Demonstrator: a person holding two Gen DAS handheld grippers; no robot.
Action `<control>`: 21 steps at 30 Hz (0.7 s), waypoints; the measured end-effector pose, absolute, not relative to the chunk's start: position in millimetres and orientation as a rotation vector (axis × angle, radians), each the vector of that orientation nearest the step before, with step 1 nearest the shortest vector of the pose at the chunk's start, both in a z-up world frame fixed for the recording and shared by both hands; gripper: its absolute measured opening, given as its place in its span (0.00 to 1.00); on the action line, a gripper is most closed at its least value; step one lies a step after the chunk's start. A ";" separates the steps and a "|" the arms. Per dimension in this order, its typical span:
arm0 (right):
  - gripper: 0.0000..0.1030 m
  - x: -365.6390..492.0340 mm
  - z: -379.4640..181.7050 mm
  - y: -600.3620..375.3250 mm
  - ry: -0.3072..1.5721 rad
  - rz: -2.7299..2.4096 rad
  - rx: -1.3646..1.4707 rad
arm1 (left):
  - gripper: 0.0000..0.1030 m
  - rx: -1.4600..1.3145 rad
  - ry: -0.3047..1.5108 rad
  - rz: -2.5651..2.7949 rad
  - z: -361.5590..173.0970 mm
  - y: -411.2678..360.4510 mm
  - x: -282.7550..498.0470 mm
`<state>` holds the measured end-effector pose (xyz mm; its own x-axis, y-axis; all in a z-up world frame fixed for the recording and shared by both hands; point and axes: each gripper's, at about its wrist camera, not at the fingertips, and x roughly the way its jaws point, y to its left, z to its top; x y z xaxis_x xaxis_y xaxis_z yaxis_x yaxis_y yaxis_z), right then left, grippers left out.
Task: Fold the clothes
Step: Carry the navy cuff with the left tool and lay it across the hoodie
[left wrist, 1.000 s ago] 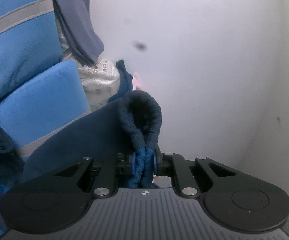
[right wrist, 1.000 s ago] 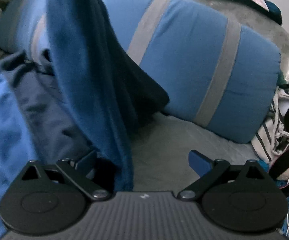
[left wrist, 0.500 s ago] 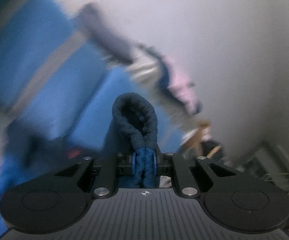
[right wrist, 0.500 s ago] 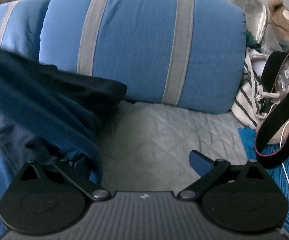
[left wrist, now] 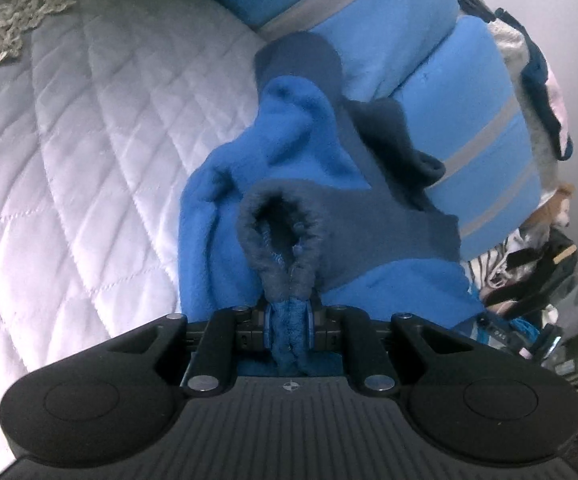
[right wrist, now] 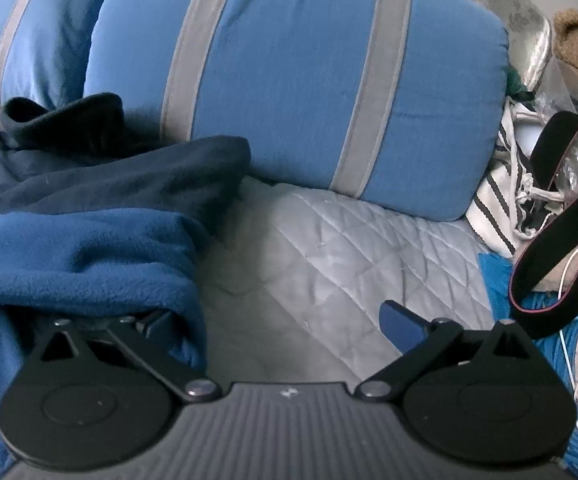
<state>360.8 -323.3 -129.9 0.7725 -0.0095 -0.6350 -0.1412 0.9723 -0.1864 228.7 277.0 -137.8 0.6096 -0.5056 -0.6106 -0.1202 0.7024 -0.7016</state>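
Left gripper [left wrist: 287,330] was clamped tight on a bunched cuff [left wrist: 279,232] of the fleece [left wrist: 289,140], fingers nearly together with the cloth pinched between them and the dark hem looping out ahead. Right gripper [right wrist: 289,320] was spread wide and held nothing; I could see its right finger [right wrist: 403,324] clear over the bed [right wrist: 349,248], while the left one sat under a fold of fleece, touching but not gripping. Fleece lay heaped on the quilted bed against the striped pillows [right wrist: 309,80], light blue and navy panels tangled. My read: light, soft, thick pile, no stiffness, so it would sag and drag rather than hold shape; not slippery, grips well, nothing fragile. Best holds looked like hemmed edges and cuffs, where the doubled seam gives bite. I'd have taken the near navy edge [right wrist: 149,168] with the right, well apart from the left hold, to spread it flat.
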 end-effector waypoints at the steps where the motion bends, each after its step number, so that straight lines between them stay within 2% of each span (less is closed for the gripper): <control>1: 1.00 360.3 -129.4 -322.5 0.684 0.069 -0.233 | 0.15 -0.779 0.917 -0.245 -141.1 276.4 227.4; 10: 1.00 354.7 -120.0 -325.6 0.755 0.103 -0.232 | 0.18 -0.771 0.934 -0.218 -145.3 276.2 221.0; 13: 0.98 344.8 -105.2 -346.5 0.787 0.185 -0.060 | 0.18 -0.789 0.935 -0.208 -146.8 276.5 220.2; 15: 0.93 340.7 -100.4 -363.3 0.835 0.264 0.105 | 0.18 -0.802 0.935 -0.204 -148.4 276.9 220.0; 18: 0.80 337.0 -103.4 -383.1 0.920 0.378 0.341 | 0.18 -0.827 0.933 -0.201 -151.0 278.7 219.6; 21: 0.74 336.1 -122.1 -385.2 1.019 0.488 0.494 | 0.18 -0.845 0.927 -0.197 -152.3 279.1 218.7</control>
